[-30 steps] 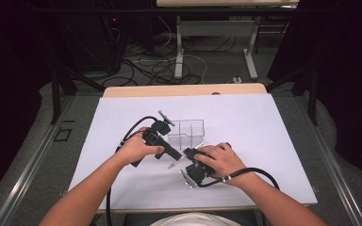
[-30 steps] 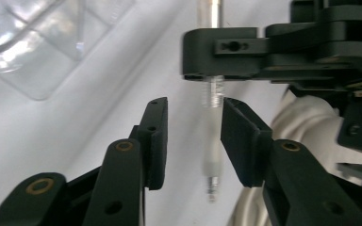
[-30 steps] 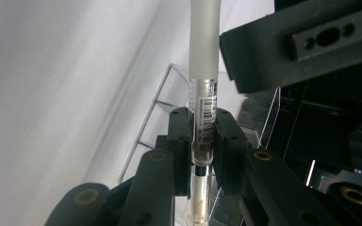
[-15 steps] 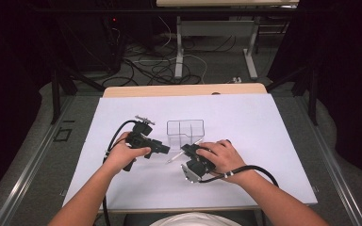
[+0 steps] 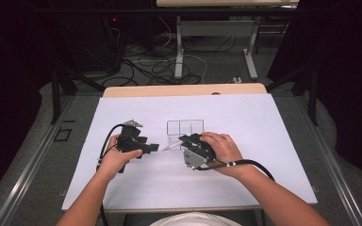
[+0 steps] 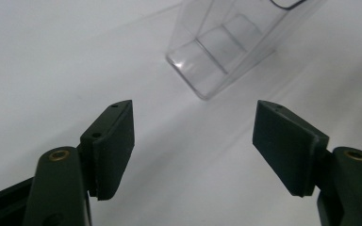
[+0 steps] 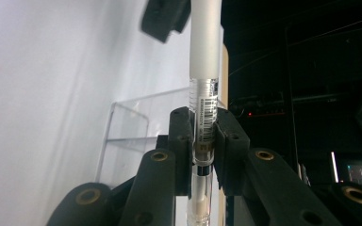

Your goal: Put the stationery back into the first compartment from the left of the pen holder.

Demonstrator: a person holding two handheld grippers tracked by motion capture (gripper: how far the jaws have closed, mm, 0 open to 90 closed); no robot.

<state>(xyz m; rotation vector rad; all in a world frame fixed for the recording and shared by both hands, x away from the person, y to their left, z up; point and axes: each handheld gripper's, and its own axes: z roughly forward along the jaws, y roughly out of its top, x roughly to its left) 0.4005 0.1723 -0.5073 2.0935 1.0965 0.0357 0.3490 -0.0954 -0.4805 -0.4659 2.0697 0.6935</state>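
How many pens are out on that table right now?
1. The pen is clamped in the right claw, beside the clear plastic organizer on the white table. The left claw holds nothing. More could be hidden under the hands.

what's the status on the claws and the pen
Left claw open, jaws just opening, nothing between them. Right claw shut on the white and clear plastic pen. Clear plastic divided box beside it, nothing in the way.

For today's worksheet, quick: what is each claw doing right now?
Left claw: open, nothing between its jaws, which have just been opening.
Right claw: shut on the pen.
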